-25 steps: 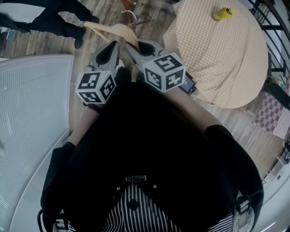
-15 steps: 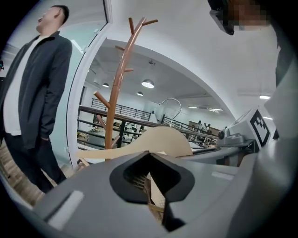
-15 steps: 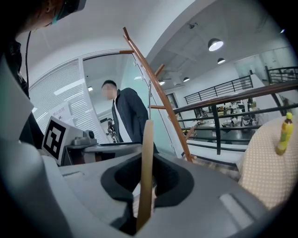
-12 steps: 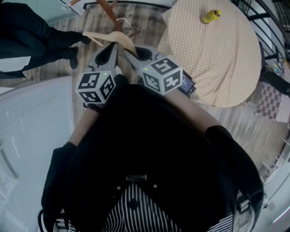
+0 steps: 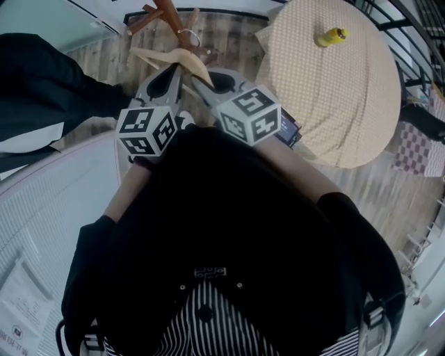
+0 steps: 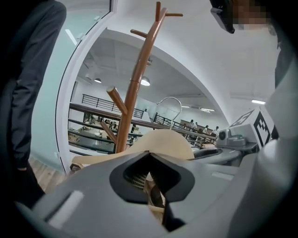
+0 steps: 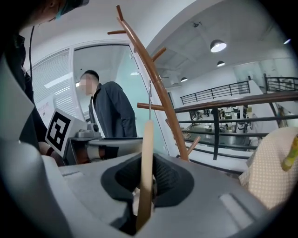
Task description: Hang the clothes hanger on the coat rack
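- Up in the air in front of the person's chest, the clothes hanger (image 5: pixel 172 55) is held by both grippers. It is on the near side of the coat rack (image 5: pixel 165 15).
- The left gripper (image 5: pixel 172 71) is closed on the wood of the hanger from one side. The right gripper (image 5: pixel 197 78) is closed on it from the other side. I think two holds keep it from swinging or tipping.
- The metal hook (image 6: pixel 168 98) sticks up at the top and nothing holds it, so it can go over a peg.
- From the right gripper view the hanger looks thin like a stick. That gripper sees it from the edge, squeezed between its jaws.
- The hook is near the rack's pegs but is not on one yet, so the hanging is not done.
- A table (image 5: pixel 348 104) with a checked cloth stands off to the right, out of the way. A small yellow thing (image 5: pixel 328 36) sits on it.
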Available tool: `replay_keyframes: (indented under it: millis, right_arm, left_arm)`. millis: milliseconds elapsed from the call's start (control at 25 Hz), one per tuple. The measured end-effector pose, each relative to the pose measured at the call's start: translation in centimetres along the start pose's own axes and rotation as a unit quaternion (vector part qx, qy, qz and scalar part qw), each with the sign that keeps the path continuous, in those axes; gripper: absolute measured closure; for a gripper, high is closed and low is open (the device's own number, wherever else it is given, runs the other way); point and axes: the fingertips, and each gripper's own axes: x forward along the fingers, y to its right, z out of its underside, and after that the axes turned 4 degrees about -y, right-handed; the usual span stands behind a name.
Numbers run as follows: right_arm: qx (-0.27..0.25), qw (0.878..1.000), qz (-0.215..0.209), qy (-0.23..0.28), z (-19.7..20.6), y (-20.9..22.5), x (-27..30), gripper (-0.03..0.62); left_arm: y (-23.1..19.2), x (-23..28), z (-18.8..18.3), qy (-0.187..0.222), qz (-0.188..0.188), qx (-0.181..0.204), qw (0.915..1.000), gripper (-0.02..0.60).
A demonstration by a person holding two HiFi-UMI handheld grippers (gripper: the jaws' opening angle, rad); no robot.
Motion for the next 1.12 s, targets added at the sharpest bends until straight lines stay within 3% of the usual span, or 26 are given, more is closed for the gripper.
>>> replay_keyframes:
  millis: [520,1120]
  right_arm:
    - [0.004,0.999,0.047,-0.009,-2.1,0.6,4.7,0.534]
    - [-0.033,0.998,0.051,-0.015,-4.9,0.7,6.4,0.534]
  left_arm:
    - [-4.7,1.8,-1.5,-0.028,0.076,0.031,0.9962,0.578]
    - [-6.7,2.0,-3.6,-0.013,0.087,0.029,0.9957,0.578]
